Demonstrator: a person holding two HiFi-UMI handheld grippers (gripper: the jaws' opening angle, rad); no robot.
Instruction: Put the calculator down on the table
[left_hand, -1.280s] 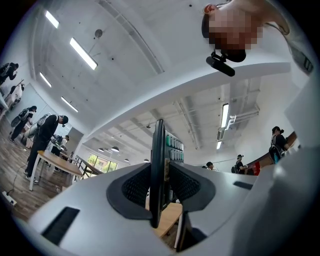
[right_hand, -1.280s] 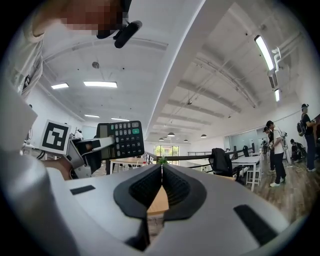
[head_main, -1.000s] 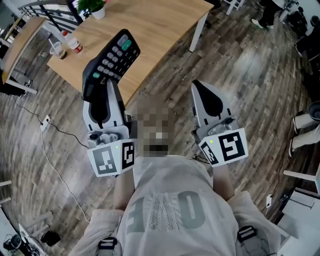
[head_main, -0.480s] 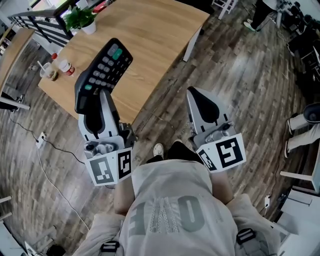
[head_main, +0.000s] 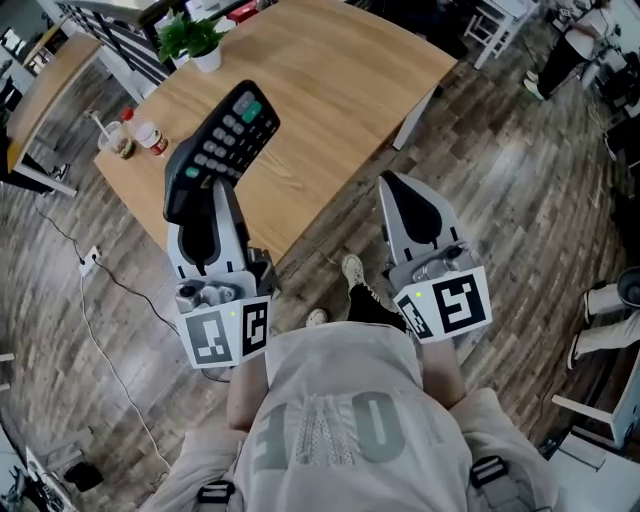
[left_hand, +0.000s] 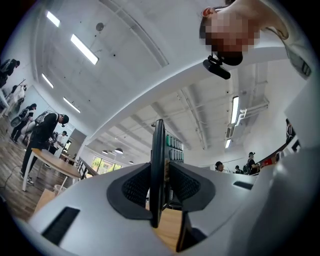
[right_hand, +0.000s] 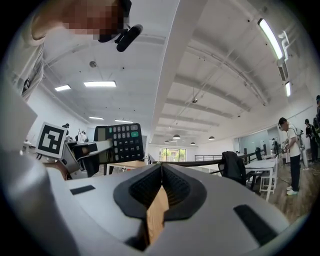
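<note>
A black calculator with grey keys and one green key stands up on its edge, clamped at its lower end by my left gripper. It hangs above the near corner of the light wooden table. In the left gripper view the calculator shows as a thin dark slab pressed between both pads. My right gripper is shut with nothing in it, above the floor just short of the table's edge. In the right gripper view the calculator appears to the left, and the right gripper has its jaws together.
On the table's far left corner stand a potted plant, a small bottle and a cup. A white table leg is at the right. A cable lies on the wood floor. A person and a chair are further off.
Both grippers and the person have moved toward the table; the calculator now hangs further over the tabletop. A shoe has stepped into view below. The grip is unchanged.
</note>
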